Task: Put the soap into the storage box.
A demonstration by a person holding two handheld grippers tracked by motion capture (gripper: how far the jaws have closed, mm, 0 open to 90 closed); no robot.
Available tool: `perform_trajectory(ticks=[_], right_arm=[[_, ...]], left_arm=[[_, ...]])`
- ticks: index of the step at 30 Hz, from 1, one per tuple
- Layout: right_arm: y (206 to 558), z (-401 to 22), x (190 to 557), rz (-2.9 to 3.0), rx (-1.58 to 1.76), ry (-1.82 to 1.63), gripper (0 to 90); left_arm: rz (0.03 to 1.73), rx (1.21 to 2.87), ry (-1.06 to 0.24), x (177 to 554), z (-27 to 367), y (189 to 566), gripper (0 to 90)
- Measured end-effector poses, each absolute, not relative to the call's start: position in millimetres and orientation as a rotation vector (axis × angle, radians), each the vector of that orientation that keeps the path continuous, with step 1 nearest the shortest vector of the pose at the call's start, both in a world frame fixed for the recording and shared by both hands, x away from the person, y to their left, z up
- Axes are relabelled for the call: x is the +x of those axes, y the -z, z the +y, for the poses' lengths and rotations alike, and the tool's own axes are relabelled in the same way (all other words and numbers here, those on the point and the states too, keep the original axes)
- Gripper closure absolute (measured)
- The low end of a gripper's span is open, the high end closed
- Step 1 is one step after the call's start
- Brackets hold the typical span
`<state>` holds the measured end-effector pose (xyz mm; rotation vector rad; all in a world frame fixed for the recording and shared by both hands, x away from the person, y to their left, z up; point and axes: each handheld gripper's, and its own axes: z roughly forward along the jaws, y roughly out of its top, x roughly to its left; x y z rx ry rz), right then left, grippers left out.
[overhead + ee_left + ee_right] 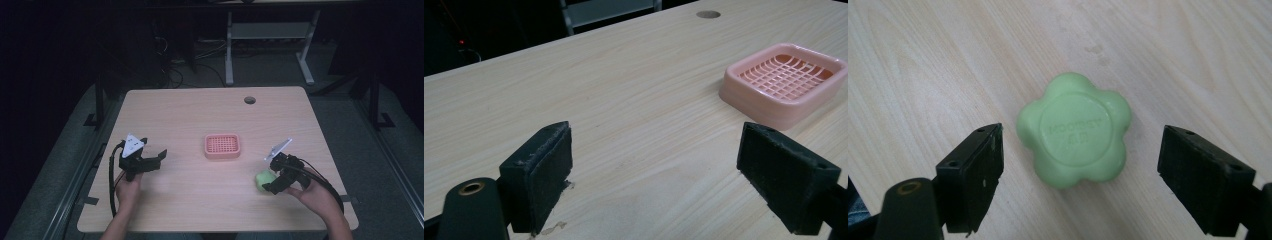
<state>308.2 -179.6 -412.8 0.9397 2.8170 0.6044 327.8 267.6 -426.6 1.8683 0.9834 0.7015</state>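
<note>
Hovering low over the tabletop [190, 200], the right tool [269, 176] stands with its jaws spread wide and empty, the green flower-shaped soap [1074, 131] lying flat on the wood between them and slightly ahead, touching neither pad. In the high view that soap [264, 180] sits at about four o'clock from the pink soap dish [222, 146], which rests near the tabletop's middle with its slotted grid facing up and nothing in it. The soap is round-lobed rather than long, so it offers no favoured axis; the jaws bracket it across its width, one at nine o'clock and one at three o'clock in the right gripper view. The right hand [320, 197] is plainly the nearer one. The left tool [150, 157] is held well apart at the dish's eight o'clock side, its jaws also wide with only bare wood between them, and the dish [784, 82] appears at its one o'clock. My judgement is that a short advance and a closing of the right jaws would take the soap, with the dish the likely destination.
</note>
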Motion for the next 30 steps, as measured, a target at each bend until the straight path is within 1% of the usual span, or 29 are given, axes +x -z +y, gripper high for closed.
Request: perform_trajectory(ticks=[30], right_arm=[[438.3, -156.2, 320.3, 2.873, 0.956, -0.438, 17.8]], left_arm=[[0.992, 1.858, -0.705, 328.0, 268.7, 426.3, 14.3]])
